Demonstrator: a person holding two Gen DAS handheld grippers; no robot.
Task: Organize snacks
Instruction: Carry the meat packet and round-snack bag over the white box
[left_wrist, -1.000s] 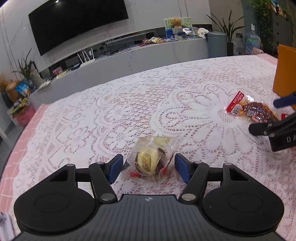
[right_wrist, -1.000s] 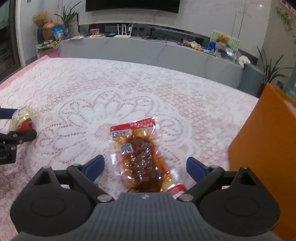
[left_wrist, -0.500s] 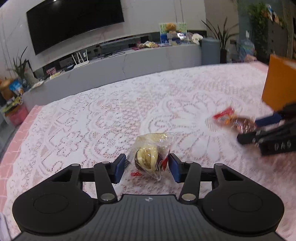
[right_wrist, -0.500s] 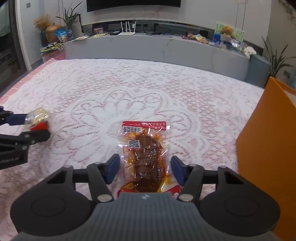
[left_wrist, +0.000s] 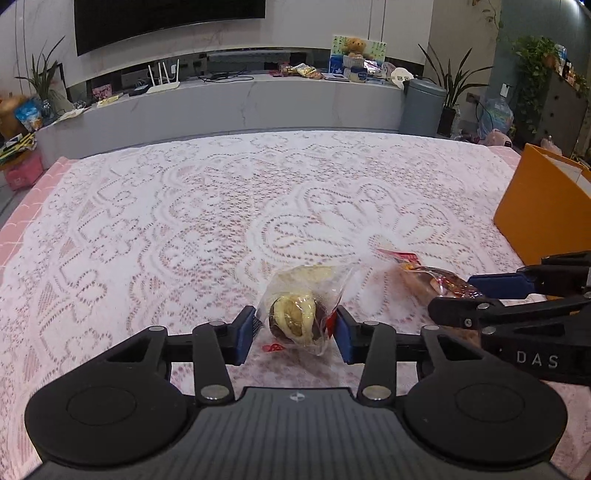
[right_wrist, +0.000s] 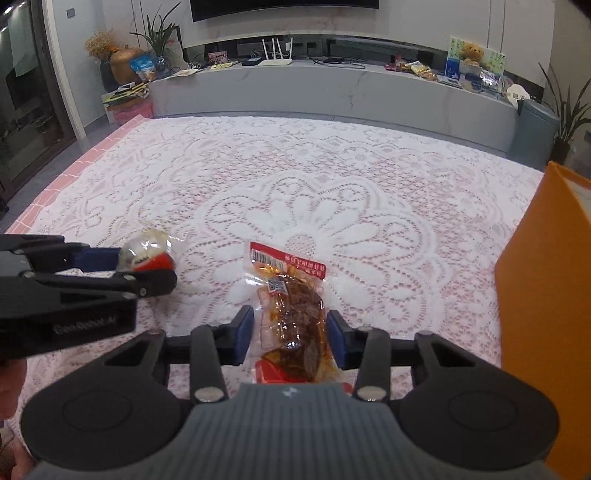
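Note:
My left gripper (left_wrist: 295, 332) is shut on a clear bag of yellow-and-brown pastry (left_wrist: 297, 314) and holds it just above the lace tablecloth. It also shows in the right wrist view (right_wrist: 147, 258), at the left. My right gripper (right_wrist: 290, 336) is shut on a red-edged pack of brown sauced meat (right_wrist: 291, 306), lifted off the cloth. In the left wrist view the right gripper (left_wrist: 476, 295) holds that pack (left_wrist: 432, 277) at the right. An orange box (right_wrist: 546, 295) stands at the right.
The table carries a white lace cloth (left_wrist: 221, 206) over pink. The orange box (left_wrist: 543, 206) stands at the table's right edge. A grey counter (left_wrist: 258, 99) and a grey bin (left_wrist: 421, 107) lie beyond the far edge.
Both grippers closed on their snacks and lifted them off the cloth. The two grippers have come closer together.

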